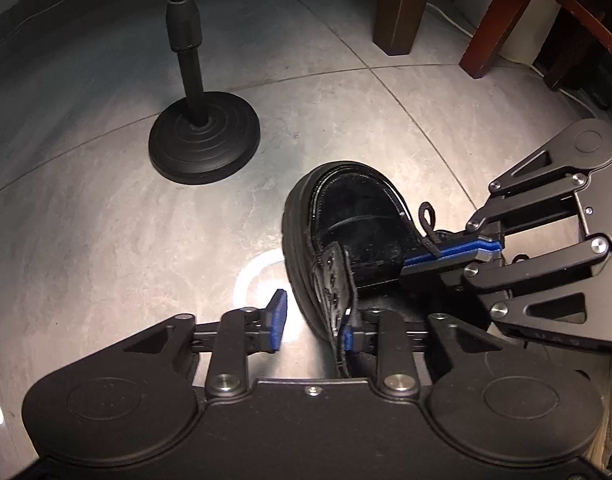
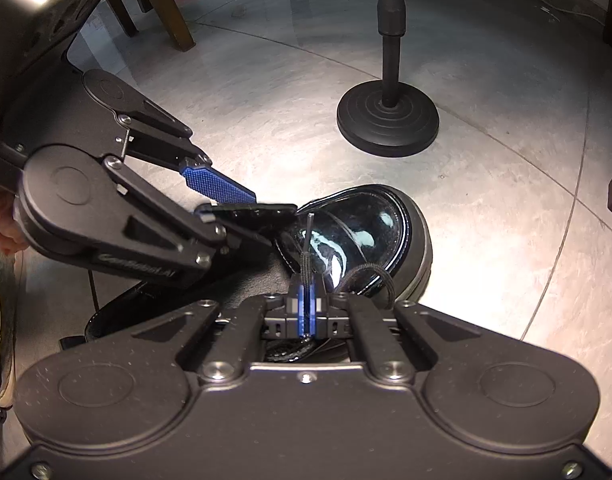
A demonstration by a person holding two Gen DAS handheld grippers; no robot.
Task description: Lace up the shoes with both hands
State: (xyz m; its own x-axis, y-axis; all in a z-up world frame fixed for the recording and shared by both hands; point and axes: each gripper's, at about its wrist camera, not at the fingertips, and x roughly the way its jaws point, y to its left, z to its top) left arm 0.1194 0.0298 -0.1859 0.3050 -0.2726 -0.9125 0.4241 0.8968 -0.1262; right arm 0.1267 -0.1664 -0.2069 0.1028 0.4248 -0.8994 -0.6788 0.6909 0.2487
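Shoe (image 2: 362, 232), lace (image 2: 306, 268) pinched, right tool (image 2: 307, 300)

Shoe (image 2: 358, 236): glossy black patent, pale blue-white glare patches on toe; black ribbed sole. Lace (image 2: 306, 256): black, woven. Left gripper (image 1: 312, 320) and right gripper (image 2: 307, 308): matte black bodies, silver screws, blue pads (image 2: 217, 184) with fine dot grid. Stand base (image 1: 203, 144) at 11 o'clock from shoe: black, concentric rings. Floor (image 1: 105, 220): mottled grey tile, thin dark seams. Chair legs (image 1: 502, 20): reddish-brown wood.
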